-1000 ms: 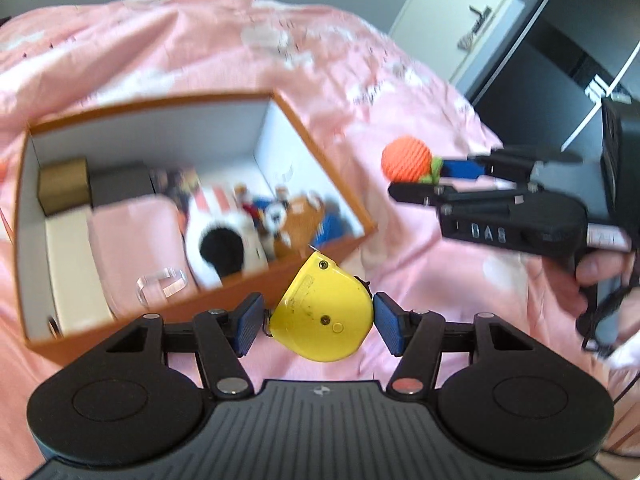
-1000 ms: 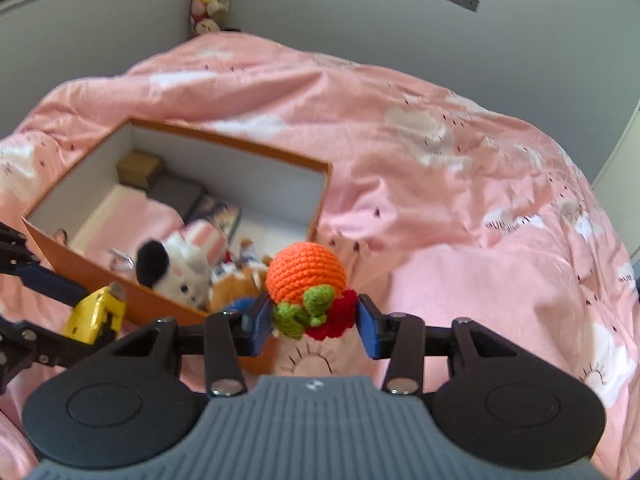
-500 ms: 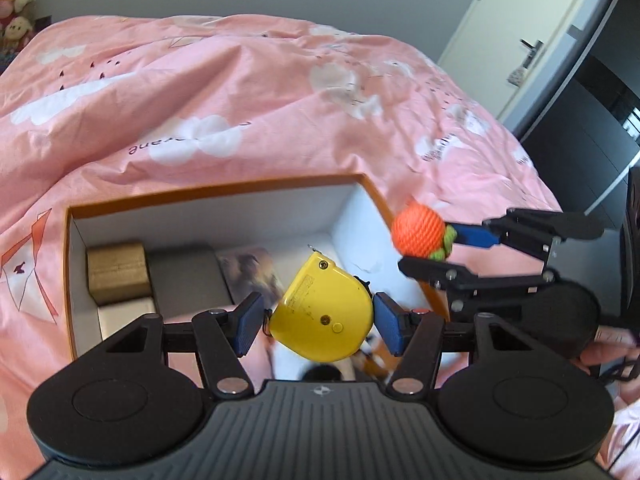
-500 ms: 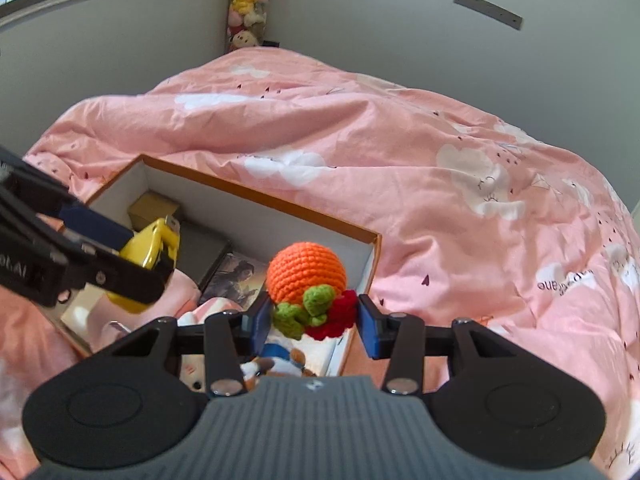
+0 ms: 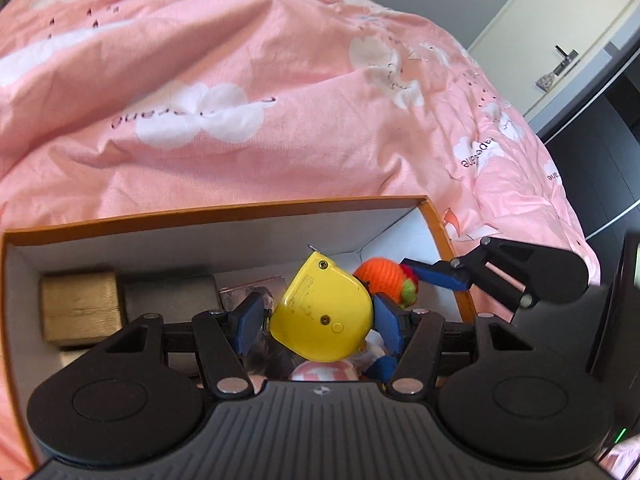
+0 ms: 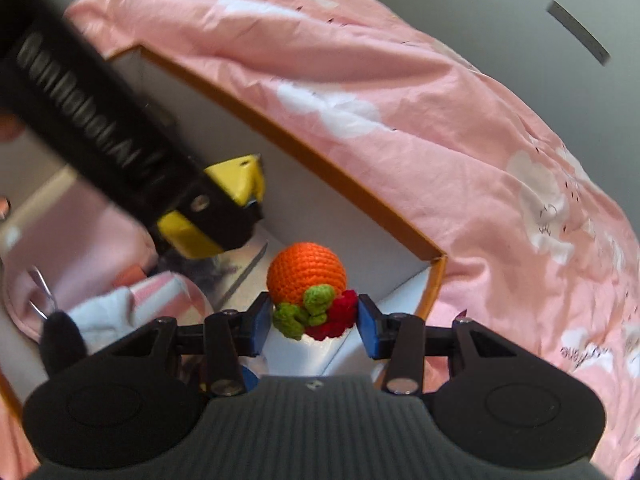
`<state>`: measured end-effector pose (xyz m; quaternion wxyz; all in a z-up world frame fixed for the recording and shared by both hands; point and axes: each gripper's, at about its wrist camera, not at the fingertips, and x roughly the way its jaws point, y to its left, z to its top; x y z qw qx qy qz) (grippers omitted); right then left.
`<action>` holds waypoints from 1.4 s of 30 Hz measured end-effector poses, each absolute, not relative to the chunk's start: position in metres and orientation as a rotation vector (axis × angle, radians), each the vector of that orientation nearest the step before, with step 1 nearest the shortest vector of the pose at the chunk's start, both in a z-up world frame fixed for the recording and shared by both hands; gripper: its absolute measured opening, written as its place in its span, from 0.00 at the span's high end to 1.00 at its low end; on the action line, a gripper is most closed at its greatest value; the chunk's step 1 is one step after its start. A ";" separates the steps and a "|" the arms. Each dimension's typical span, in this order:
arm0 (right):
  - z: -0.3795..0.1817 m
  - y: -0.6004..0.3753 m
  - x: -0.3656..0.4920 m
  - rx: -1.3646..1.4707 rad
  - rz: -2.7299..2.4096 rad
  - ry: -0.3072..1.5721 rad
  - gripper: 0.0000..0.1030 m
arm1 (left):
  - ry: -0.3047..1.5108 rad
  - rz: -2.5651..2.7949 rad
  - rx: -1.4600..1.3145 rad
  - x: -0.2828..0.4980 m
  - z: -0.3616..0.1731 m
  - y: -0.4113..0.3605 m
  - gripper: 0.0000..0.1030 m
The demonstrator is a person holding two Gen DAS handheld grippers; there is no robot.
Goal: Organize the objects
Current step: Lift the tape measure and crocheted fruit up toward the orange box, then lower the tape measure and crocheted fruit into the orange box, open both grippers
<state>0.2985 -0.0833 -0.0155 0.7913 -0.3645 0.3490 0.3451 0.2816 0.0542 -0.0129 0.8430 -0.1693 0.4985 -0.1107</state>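
Observation:
My left gripper [image 5: 318,320] is shut on a yellow tape measure [image 5: 322,314] and holds it inside the orange-rimmed white box [image 5: 224,210], above the items there. My right gripper [image 6: 310,322] is shut on an orange crochet ball with green and red trim [image 6: 306,276] and holds it low in the box's right corner [image 6: 434,258]. The ball [image 5: 382,280] and right gripper show just right of the tape measure in the left wrist view. The tape measure [image 6: 216,216] and left gripper show at the upper left of the right wrist view.
The box holds a gold block [image 5: 80,304], a grey block [image 5: 172,294], a pink pouch [image 6: 60,248], a black-and-white plush [image 6: 100,320] and a printed card [image 5: 252,292]. A pink duvet [image 5: 240,80] surrounds the box. A door and dark cabinet [image 5: 580,100] stand at the right.
Both grippers have moved forward and down into the box with their objects. The crochet ball now sits low in the right corner, close beside the tape measure.

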 end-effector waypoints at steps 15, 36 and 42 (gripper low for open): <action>-0.024 -0.082 0.304 -0.876 0.731 0.742 0.48 | 1.121 -0.190 -0.407 0.310 -0.039 0.043 0.34; 0.001 -0.108 0.300 -0.686 0.743 0.746 0.47 | 1.168 -0.170 -0.268 0.327 -0.044 0.010 0.33; 0.003 -0.109 0.295 -0.683 0.750 0.772 0.47 | 1.055 -0.160 -0.162 0.308 -0.006 0.017 0.34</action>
